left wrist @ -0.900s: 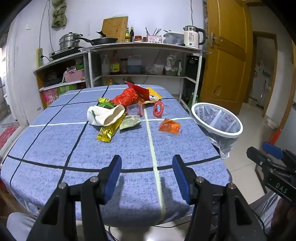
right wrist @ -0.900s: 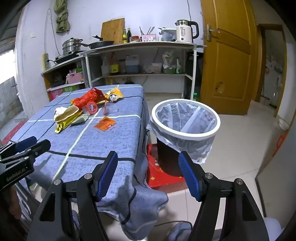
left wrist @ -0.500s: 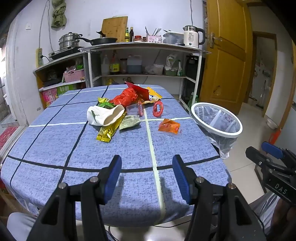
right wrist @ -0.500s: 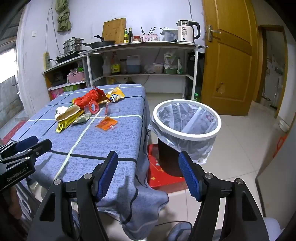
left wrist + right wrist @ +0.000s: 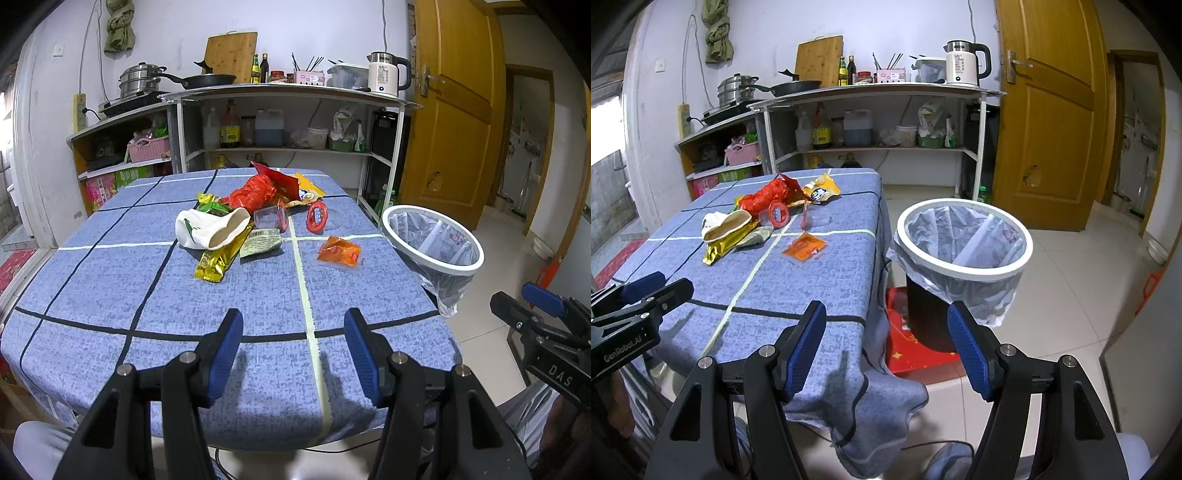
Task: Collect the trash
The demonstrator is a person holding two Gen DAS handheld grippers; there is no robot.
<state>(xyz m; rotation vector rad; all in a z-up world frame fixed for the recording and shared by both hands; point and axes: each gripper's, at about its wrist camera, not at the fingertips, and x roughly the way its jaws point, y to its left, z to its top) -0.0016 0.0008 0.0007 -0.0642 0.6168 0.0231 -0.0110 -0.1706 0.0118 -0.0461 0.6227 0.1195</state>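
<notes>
I have both tools hanging over the near end of the table (image 5: pixel 110 295), tilted downward, with nothing in either. The left gripper (image 5: pixel 293 360) stands wide, its blue pads (image 5: pixel 225 354) apart over bare cloth near the front edge, well short of the trash. The right gripper (image 5: pixel 886 354) is spread just as wide and sits off the table's near right corner, where the cloth (image 5: pixel 849 369) hangs down; from its camera the bin (image 5: pixel 964 258) shows between and beyond the pads. The trash lies in a loose heap past the middle of the table: a white bag (image 5: pixel 210 229) with its mouth open, a gold wrapper (image 5: pixel 218 258) touching its front edge, a pale green packet (image 5: pixel 262 240) just beside that, and a clear cup (image 5: pixel 271 218) on its side behind. Further back sit a crumpled red bag (image 5: pixel 251 194), a green wrapper (image 5: pixel 212 206), a red packet (image 5: pixel 280 181) and a yellow snack bag (image 5: pixel 308 190), all overlapping. A red lid (image 5: pixel 317 218) stands on edge to the right of the cup, and an orange sachet (image 5: pixel 339 252) lies alone, nearest the table's right side. The bin, lined with a clear bag, stands on the floor just beside that right edge, on a red mat (image 5: pixel 905 343). I can see the right tool's tip at the far right of the left camera, and the left tool's at the far left of the right one.
</notes>
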